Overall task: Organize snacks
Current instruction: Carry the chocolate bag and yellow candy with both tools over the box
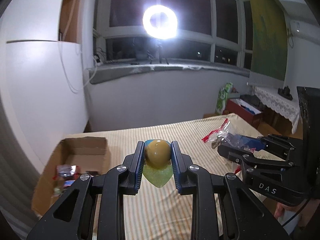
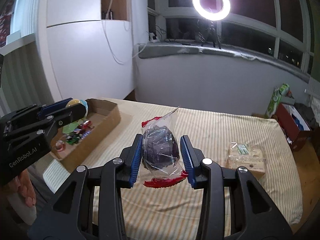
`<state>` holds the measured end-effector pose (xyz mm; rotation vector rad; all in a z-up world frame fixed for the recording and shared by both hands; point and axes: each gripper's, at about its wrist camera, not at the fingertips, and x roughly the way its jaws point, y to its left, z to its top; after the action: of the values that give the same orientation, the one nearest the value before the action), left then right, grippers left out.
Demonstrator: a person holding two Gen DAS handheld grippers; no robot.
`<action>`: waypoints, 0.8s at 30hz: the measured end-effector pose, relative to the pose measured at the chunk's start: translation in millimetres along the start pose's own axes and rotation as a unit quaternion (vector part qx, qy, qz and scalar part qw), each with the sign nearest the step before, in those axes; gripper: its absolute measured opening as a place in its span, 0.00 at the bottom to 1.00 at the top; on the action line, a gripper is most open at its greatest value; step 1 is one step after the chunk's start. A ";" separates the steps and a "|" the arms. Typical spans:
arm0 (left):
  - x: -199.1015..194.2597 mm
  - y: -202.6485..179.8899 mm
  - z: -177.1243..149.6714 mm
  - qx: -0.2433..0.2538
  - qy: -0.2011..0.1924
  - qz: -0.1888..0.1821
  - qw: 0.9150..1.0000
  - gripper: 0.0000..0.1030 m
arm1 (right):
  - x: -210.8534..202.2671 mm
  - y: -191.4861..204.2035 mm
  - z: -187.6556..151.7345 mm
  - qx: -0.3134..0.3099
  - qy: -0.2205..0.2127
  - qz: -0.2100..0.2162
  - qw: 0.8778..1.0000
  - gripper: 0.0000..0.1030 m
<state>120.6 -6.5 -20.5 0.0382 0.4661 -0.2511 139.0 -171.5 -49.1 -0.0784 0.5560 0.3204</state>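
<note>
Striped table point(image 2: 220, 124): both claws hold snacks beside box point(image 2: 112, 118).

Ring light point(image 1: 160, 22) blazes at the dark window point(image 2: 258, 10), flaring hard; around it the room is dim, soft, fisheye-bent at the edges.

I see cardboard box point(image 2: 104, 120) on table's point(image 2: 210, 124) left, wrapped snacks point(image 2: 80, 132) in it | boxed snack point(image 2: 247, 158) on table's right | ring light point(image 2: 211, 3) behind on windowsill point(image 2: 220, 52)
</note>
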 end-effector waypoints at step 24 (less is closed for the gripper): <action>-47.7 75.4 -18.4 -0.045 -0.026 0.046 0.998 0.23 | 24.6 101.1 13.7 -0.062 0.011 0.049 0.997 0.39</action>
<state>90.1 79.3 -17.1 -0.0341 0.4226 -0.1393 133.3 -66.8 -49.2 -0.1749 0.5617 0.4495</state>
